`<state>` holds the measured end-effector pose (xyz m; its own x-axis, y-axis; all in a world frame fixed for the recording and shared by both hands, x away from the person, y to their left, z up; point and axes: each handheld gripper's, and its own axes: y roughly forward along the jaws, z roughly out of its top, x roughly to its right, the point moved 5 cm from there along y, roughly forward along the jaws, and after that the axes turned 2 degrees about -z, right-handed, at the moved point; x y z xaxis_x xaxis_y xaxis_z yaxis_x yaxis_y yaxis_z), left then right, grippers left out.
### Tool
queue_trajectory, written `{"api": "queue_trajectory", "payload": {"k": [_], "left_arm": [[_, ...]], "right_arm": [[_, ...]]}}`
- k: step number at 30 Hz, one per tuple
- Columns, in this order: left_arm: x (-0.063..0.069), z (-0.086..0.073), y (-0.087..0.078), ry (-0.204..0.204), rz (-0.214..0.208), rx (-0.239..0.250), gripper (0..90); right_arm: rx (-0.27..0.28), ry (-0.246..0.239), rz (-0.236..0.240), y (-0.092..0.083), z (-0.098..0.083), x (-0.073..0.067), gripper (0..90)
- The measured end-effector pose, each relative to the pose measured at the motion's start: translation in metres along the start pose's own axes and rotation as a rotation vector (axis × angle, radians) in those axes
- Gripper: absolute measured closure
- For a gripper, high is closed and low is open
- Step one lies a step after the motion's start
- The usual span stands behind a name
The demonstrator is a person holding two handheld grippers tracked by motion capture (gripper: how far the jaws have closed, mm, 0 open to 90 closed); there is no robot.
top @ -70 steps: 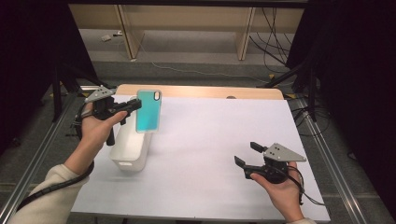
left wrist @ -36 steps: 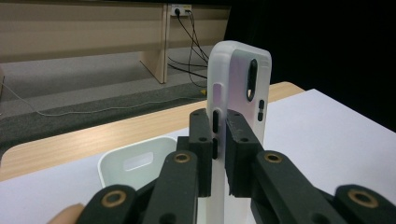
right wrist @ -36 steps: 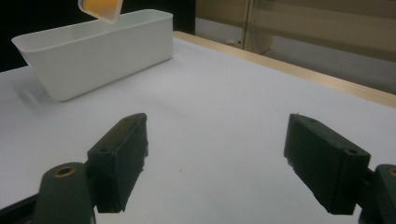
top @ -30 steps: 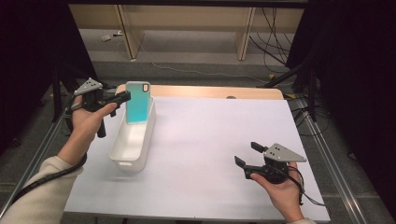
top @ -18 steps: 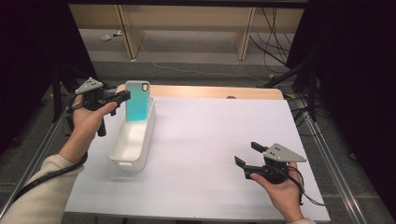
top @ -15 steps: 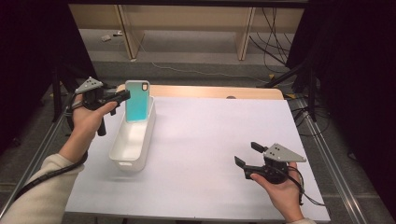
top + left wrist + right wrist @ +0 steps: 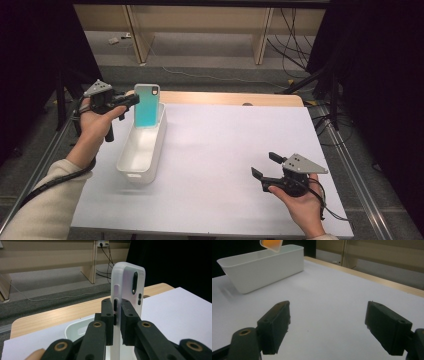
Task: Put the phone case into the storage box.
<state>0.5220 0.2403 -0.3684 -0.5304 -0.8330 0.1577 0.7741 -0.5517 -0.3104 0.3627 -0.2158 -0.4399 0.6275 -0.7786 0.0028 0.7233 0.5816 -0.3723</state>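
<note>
jaws: left gripper [image 7: 117, 315] pinches phone case [image 7: 147, 106] over bin [image 7: 142, 150] far end | right gripper [image 7: 327, 327] spread

White table cover [image 7: 225, 150], perhaps paper

A white tub [image 7: 142, 152] stands on the white-covered table [image 7: 225, 150].

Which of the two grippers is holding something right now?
The left gripper, clamped on the upright phone case over the white bin; the right gripper is open.
</note>
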Motion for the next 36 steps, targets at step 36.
{"api": "queue_trajectory", "payload": {"k": [36], "left_arm": [[-0.018, 0.001, 0.034, -0.014, 0.026, -0.035, 82.2]], "right_arm": [[-0.001, 0.003, 0.001, 0.001, -0.001, 0.001, 21.7]]}}
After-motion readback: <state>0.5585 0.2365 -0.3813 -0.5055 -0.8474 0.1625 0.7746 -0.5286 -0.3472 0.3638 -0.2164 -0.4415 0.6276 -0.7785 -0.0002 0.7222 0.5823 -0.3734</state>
